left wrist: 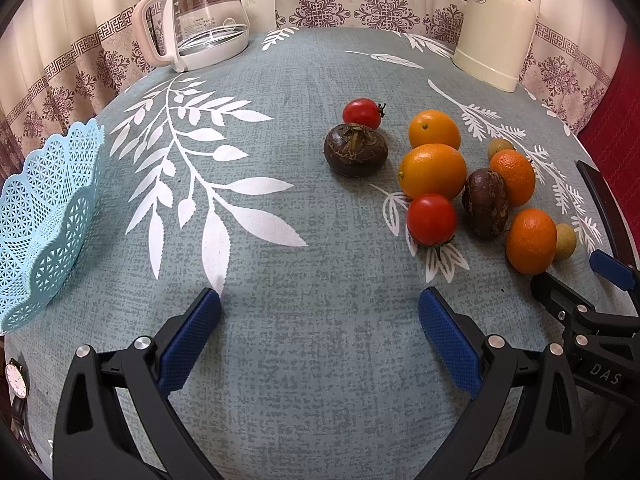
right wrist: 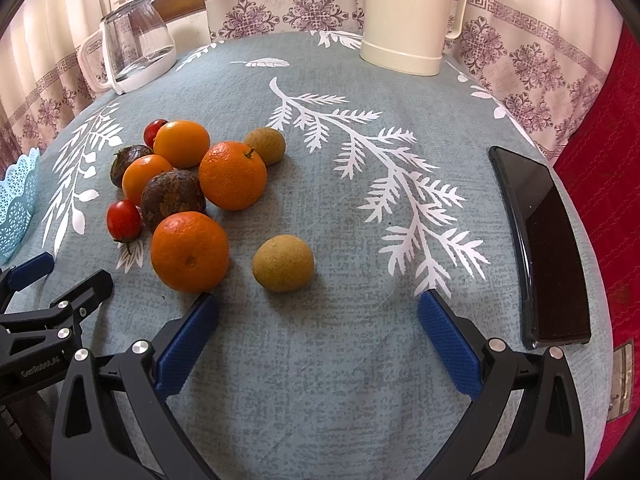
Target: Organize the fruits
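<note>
A cluster of fruit lies on the tablecloth: oranges [left wrist: 432, 170] [right wrist: 189, 251], cherry tomatoes [left wrist: 431, 219] [right wrist: 123, 220], dark brown round fruits [left wrist: 355, 150] [right wrist: 173, 200] and small tan fruits [right wrist: 283, 263] [left wrist: 565, 241]. A light blue lattice basket [left wrist: 44, 220] [right wrist: 18, 200] stands at the left, apart from the fruit. My left gripper [left wrist: 320, 312] is open over bare cloth, short of the fruit. My right gripper [right wrist: 318, 312] is open too, its left finger pad [right wrist: 188, 340] just below the nearest orange, the tan fruit ahead of its gap.
A glass carafe with white handle [left wrist: 200, 20] [right wrist: 132, 48] and a cream jug [left wrist: 500, 28] [right wrist: 408, 16] stand at the back of the table. A black phone [right wrist: 540, 248] lies near the right edge. A wristwatch [left wrist: 16, 384] shows at the left edge. Curtains hang behind.
</note>
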The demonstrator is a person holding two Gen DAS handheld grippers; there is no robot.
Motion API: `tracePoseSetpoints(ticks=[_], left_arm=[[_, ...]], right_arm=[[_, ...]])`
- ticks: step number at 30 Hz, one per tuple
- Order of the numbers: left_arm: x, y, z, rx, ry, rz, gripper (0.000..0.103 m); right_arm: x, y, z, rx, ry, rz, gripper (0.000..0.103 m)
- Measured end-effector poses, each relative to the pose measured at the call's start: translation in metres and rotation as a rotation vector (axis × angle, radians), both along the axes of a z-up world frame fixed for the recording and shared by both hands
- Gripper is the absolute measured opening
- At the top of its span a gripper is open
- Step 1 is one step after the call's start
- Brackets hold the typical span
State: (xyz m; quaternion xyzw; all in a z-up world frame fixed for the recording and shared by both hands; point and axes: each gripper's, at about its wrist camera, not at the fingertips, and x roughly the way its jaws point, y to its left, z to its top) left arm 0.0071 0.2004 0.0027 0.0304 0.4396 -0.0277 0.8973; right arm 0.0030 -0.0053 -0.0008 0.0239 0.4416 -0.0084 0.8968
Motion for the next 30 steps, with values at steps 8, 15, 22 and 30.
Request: tracePoseSetpoints(ticks=[8, 15, 22, 30], left_arm=[[0.0, 0.0, 0.0, 0.0, 0.0, 0.0, 0.101], [0.0, 0.0, 0.0, -0.001, 0.001, 0.0, 0.101], [0.0, 0.002, 0.001, -0.027, -0.005, -0.002, 0.101], [-0.016, 0.017, 0.016, -0.133, -0.106, 0.013, 0.101]], right_arm=[[-0.002, 0.003, 0.0, -0.008, -0.002, 0.001, 0.098], [-0.005, 0.0, 0.003, 0.023, -0.022, 0.007, 0.098], [-0.024, -0.008, 0.018, 0.132, -0.15, 0.052, 0.098], [-0.041, -0.013, 0.033, 0.153, -0.261, 0.043, 0.098]])
